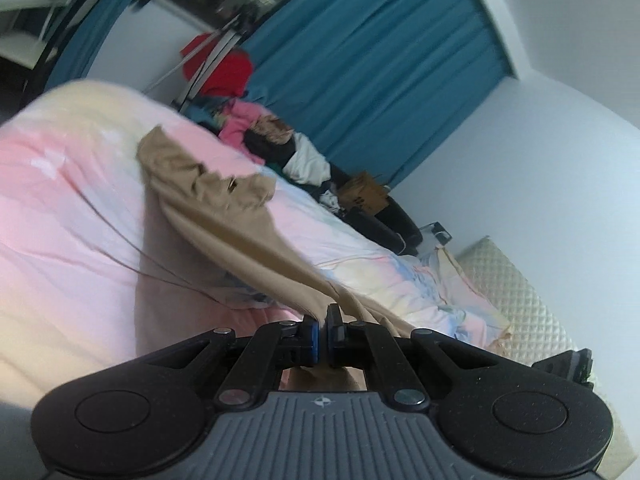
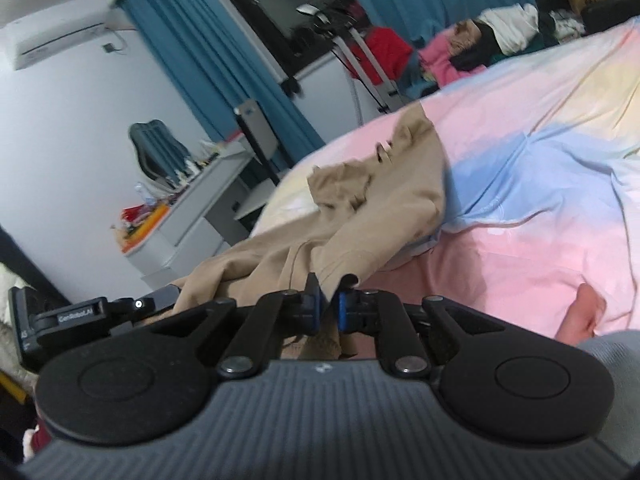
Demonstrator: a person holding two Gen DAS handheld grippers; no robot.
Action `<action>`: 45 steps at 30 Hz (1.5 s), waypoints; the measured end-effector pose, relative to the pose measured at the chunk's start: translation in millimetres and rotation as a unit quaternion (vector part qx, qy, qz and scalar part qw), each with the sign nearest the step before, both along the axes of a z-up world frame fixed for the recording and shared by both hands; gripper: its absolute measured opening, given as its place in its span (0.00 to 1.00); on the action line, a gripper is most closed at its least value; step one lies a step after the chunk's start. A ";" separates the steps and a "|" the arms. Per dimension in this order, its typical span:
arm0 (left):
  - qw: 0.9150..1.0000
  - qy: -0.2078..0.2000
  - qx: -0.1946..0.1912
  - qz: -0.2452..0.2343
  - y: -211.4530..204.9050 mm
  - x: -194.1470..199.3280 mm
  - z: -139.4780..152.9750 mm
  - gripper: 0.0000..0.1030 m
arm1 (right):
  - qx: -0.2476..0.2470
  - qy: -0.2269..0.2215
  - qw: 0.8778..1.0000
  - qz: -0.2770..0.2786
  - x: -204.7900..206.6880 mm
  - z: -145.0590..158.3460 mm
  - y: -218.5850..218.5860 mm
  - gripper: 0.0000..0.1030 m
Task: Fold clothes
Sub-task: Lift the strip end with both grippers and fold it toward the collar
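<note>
A tan garment [image 1: 224, 216] is stretched from the pastel bed sheet [image 1: 72, 208] up to my left gripper [image 1: 322, 330], which is shut on its edge. The far end lies crumpled on the bed. In the right wrist view the same tan garment [image 2: 360, 220] runs from the bed to my right gripper [image 2: 328, 304], which is shut on another edge of it. The other gripper's body [image 2: 80, 312] shows at the left, with cloth draped toward it. Both grippers hold the cloth lifted off the bed.
A pile of clothes [image 1: 280, 140] in pink, red, black and white lies past the bed's far edge by blue curtains [image 1: 380, 80]. A cardboard box [image 1: 364, 192] sits there. A quilted cream headboard [image 1: 520, 300] is at right. A desk [image 2: 192, 208] with clutter stands left of the bed.
</note>
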State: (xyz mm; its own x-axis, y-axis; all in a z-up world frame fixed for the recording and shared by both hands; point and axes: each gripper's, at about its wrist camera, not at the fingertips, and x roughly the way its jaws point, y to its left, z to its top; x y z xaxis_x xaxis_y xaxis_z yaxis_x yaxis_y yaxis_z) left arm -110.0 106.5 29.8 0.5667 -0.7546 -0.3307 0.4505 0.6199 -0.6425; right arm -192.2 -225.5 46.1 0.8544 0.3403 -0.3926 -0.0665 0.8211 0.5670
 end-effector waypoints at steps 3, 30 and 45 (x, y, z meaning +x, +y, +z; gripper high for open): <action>1.000 -0.010 0.000 0.010 -3.9 -5.0 13.0 0.04 | -0.002 -0.016 1.000 -0.005 1.8 10.2 -0.5 0.11; 0.964 0.010 0.251 0.085 -96.9 266.7 -113.0 0.08 | -0.128 0.127 0.982 -0.056 307.7 -117.5 13.6 0.13; 0.954 -0.057 0.280 0.095 -100.9 230.5 -85.8 0.41 | -0.168 0.087 0.980 -0.068 288.8 -98.2 22.4 0.47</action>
